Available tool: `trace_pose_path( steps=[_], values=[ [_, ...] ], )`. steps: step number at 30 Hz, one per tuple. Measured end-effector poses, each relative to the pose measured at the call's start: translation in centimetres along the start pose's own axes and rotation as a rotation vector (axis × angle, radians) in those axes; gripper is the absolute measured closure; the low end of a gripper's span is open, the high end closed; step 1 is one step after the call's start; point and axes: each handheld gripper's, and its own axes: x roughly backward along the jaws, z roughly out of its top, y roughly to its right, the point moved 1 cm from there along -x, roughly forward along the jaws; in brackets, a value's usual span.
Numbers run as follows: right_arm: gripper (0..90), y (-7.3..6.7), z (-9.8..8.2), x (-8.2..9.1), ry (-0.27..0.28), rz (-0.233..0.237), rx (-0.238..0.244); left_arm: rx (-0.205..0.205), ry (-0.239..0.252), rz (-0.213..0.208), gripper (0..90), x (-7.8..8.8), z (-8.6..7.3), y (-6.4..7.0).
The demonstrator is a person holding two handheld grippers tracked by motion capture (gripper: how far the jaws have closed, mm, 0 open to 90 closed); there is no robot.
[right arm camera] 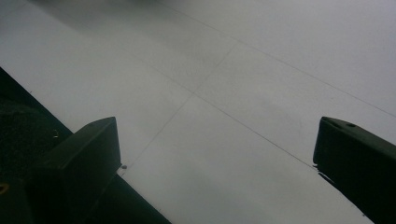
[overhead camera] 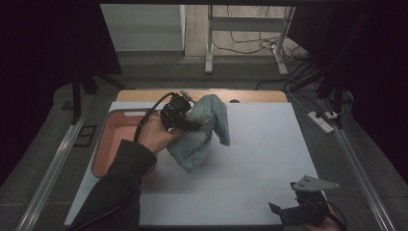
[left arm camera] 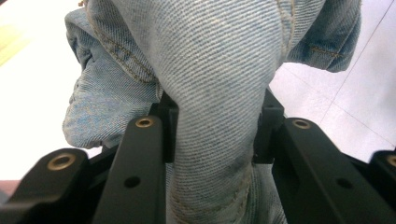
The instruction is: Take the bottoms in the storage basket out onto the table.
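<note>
Left gripper view shows our left gripper (left arm camera: 215,140) squeezing soft, floppy jeans (left arm camera: 210,70) above the white table (overhead camera: 260,159). We think a thick fold holds best. Our right gripper (overhead camera: 300,209) waits with jaws apart.

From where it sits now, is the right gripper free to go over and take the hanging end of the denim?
Probably yes. The right gripper is open at the table's near right edge, and bare white tabletop lies between it and the denim, which the left gripper holds bunched beside the pink tub.
</note>
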Motion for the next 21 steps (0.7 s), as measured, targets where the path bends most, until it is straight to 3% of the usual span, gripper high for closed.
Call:
trace_pose_path(
  steps=[21],
  values=[
    [0.7,-0.1,0.0,0.0,-0.003,0.001,0.009,-0.005,-0.028,-0.008,63.8,-4.7,0.1,1.0]
  ],
)
